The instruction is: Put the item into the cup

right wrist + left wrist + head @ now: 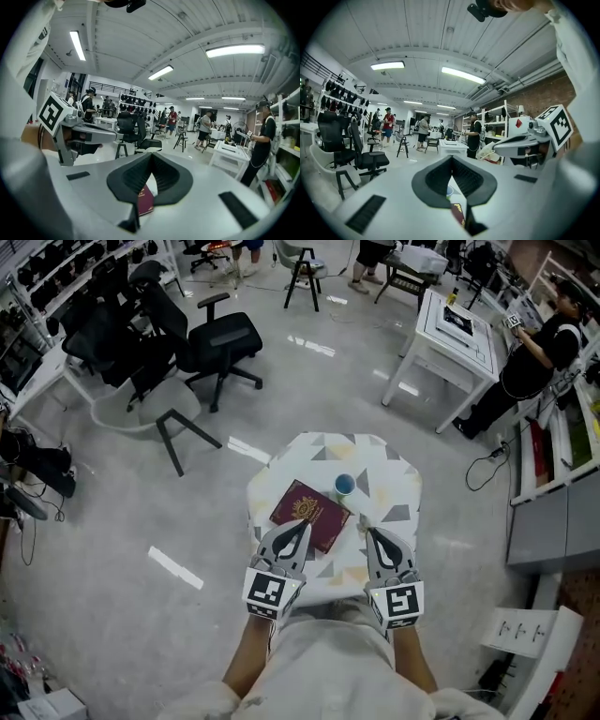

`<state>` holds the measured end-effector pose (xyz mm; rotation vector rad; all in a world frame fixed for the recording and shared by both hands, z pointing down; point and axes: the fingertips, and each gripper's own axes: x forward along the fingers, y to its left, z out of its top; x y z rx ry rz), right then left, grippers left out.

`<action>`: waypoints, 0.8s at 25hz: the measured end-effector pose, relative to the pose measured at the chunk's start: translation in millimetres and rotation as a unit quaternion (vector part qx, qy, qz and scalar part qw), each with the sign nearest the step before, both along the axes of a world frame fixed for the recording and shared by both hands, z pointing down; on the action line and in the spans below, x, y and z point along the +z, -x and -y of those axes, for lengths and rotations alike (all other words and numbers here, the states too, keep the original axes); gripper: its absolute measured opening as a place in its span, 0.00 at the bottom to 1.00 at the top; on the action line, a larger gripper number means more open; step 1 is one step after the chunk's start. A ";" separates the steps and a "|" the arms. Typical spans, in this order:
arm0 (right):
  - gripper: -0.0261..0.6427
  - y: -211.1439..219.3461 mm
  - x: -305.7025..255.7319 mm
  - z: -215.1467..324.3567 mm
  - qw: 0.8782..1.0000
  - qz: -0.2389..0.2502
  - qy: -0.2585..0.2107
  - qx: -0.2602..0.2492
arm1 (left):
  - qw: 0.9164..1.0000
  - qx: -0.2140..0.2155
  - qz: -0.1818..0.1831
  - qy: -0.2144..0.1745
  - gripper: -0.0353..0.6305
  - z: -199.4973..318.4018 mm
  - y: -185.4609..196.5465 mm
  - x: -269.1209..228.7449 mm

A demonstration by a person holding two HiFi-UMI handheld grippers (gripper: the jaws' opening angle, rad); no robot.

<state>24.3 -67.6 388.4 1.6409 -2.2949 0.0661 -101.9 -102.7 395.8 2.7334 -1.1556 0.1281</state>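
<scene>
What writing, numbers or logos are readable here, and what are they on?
No words or numbers are legible.
Dark red booklet: gold cover print, too small to read.
Left gripper and right gripper: black-and-white square markers, no letters.

Glossy grey floor (112, 521), black office chairs (220, 338), white table (422, 345), ceiling strip lights (461, 75).

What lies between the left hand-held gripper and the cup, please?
The dark red booklet lies between the left hand-held gripper and the cup, as the head view shows.
</scene>
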 end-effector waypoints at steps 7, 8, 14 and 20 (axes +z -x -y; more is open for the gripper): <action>0.05 -5.2 12.3 9.3 1.000 -0.004 0.012 0.008 | 1.000 0.000 0.000 0.015 0.07 11.1 -1.0 16.0; 0.05 -6.2 13.9 11.7 1.000 -0.004 0.012 0.007 | 1.000 -0.001 0.001 0.014 0.07 12.8 -1.7 16.5; 0.05 -8.6 21.2 34.0 1.000 0.005 0.013 -0.010 | 1.000 -0.012 0.011 0.014 0.07 25.1 -5.6 21.0; 0.05 -17.9 25.4 59.7 0.999 0.019 0.015 -0.031 | 0.999 -0.029 0.026 0.023 0.07 40.9 -17.1 27.5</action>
